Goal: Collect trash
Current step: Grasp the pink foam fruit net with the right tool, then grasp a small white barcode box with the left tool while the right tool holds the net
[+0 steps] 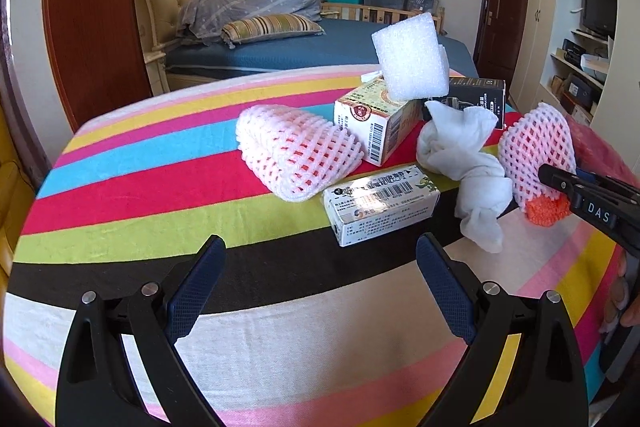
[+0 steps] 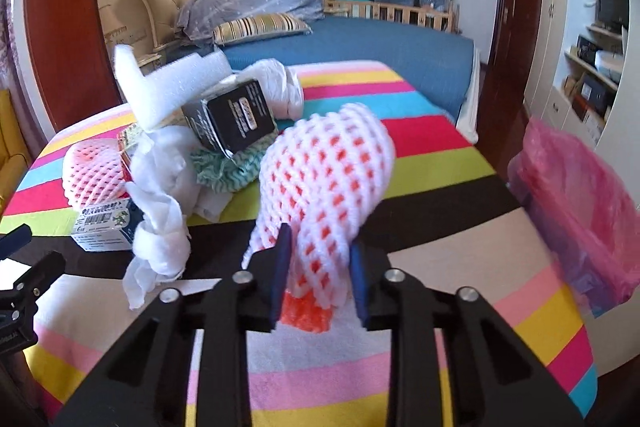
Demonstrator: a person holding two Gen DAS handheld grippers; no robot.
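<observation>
My right gripper (image 2: 320,269) is shut on a pink-white foam fruit net (image 2: 328,167) with an orange net inside it, held just above the striped tablecloth (image 2: 440,163); the left wrist view shows the same net (image 1: 536,155) at the right. My left gripper (image 1: 320,239) stands open over the cloth, nothing between its fingers, just short of a flat printed box (image 1: 380,203). A second foam net (image 1: 292,155), a cream carton (image 1: 376,131), a twisted white tissue (image 1: 460,155), a black box (image 1: 476,95) and a white foam block (image 1: 408,55) lie behind.
A pink plastic bag (image 2: 580,207) hangs open at the table's right edge. A green crinkled piece (image 2: 228,167) and a white plastic bag (image 2: 280,87) lie in the pile. Beyond the table stand a bed (image 1: 320,47) and shelves (image 1: 580,67).
</observation>
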